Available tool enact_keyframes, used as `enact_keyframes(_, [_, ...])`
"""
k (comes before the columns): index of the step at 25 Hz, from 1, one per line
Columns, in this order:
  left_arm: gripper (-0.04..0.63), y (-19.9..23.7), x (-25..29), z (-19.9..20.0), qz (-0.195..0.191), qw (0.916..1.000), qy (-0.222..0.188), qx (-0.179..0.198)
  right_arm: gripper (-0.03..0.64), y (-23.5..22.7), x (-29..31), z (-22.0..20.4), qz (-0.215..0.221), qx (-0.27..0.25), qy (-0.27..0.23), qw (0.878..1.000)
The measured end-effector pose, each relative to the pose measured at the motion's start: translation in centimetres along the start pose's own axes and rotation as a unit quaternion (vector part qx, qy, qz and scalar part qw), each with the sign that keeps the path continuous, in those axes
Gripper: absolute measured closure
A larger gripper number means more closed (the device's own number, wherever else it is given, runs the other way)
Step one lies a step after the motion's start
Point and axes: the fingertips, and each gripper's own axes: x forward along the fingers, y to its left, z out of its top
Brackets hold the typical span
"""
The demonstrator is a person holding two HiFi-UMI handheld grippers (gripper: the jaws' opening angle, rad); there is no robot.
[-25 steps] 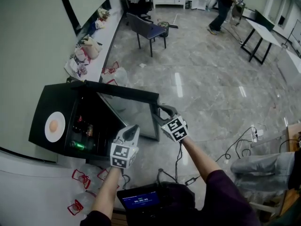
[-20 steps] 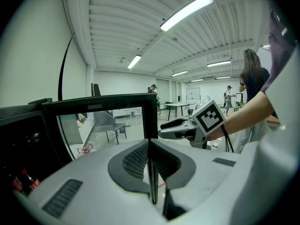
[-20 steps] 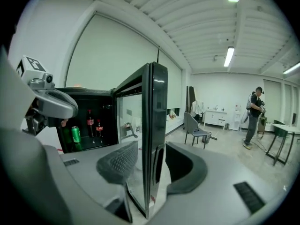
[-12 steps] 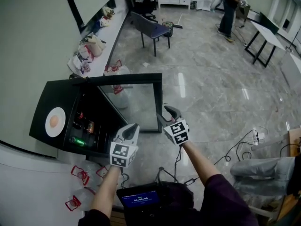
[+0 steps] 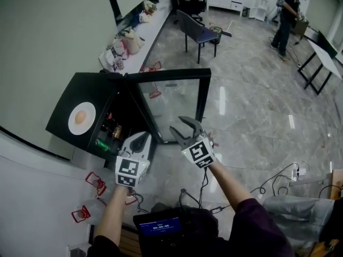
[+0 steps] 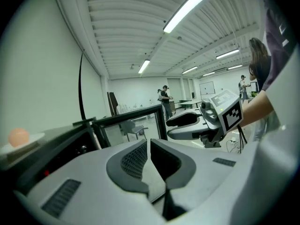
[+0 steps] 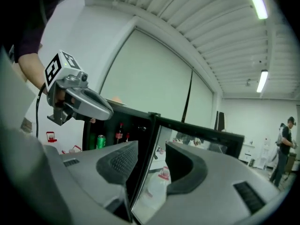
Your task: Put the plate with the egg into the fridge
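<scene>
A white plate (image 5: 72, 125) with a brown egg (image 5: 80, 118) lies on top of the black mini fridge (image 5: 65, 109); the egg (image 6: 18, 136) also shows at the left gripper view's left edge. The fridge's glass door (image 5: 171, 101) stands wide open, with bottles and a green can (image 5: 102, 142) inside. My left gripper (image 5: 140, 138) hangs in front of the fridge opening, shut and empty. My right gripper (image 5: 186, 128) is open at the door's free lower edge. That edge (image 7: 140, 168) runs through the gap between its jaws; whether a pad touches it is unclear.
A blue chair (image 5: 198, 33) stands beyond the fridge. A counter with bags (image 5: 131, 39) runs along the left wall. Red clips (image 5: 94, 181) lie on the floor near my feet, cables (image 5: 278, 178) at the right. A person (image 5: 286, 12) stands far back by a table (image 5: 321, 47).
The glass door has swung wider open, with the right gripper staying at its free edge. The left gripper has stayed in front of the fridge opening. The head view has shifted.
</scene>
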Motion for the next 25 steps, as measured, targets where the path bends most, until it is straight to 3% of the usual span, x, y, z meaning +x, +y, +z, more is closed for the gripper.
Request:
enact_keyframes(3, [0.584, 4.0, -3.0, 1.4, 0.035, 0.9987, -0.004, 0.036, 0.426, 3.1, 2.6, 4.4, 0.037, -0.04, -0.033, 0.998])
enact_keyframes(7, [0.584, 10.1, -7.3, 2.3, 0.073, 0.9959, -0.008, 0.053, 0.426, 8.1, 6.4, 9.5, 0.081, -0.117, -0.063, 0.988])
enact_keyframes(10, [0.584, 14.9, -10.1, 2.0, 0.101, 0.9922, 0.0, 0.072, 0.426, 11.7, 9.7, 12.5, 0.111, -0.182, -0.08, 0.974])
enact_keyframes(16, [0.584, 24.6, -15.2, 0.9, 0.159, 0.9818, 0.032, 0.099, 0.426, 17.4, 14.7, 16.9, 0.155, -0.311, -0.093, 0.933])
enact_keyframes(21, [0.584, 33.3, -16.2, -2.0, 0.176, 0.973, 0.124, 0.083, 0.426, 19.9, 17.1, 17.4, 0.171, -0.387, -0.085, 0.902])
enact_keyframes(23, [0.584, 35.9, -15.7, -3.2, 0.166, 0.9679, 0.176, 0.069, 0.426, 20.5, 17.7, 17.1, 0.179, -0.407, -0.083, 0.892])
enact_keyframes(25, [0.584, 37.3, -14.9, -4.5, 0.134, 0.9626, 0.233, 0.032, 0.426, 20.7, 18.2, 16.5, 0.187, -0.432, -0.079, 0.879])
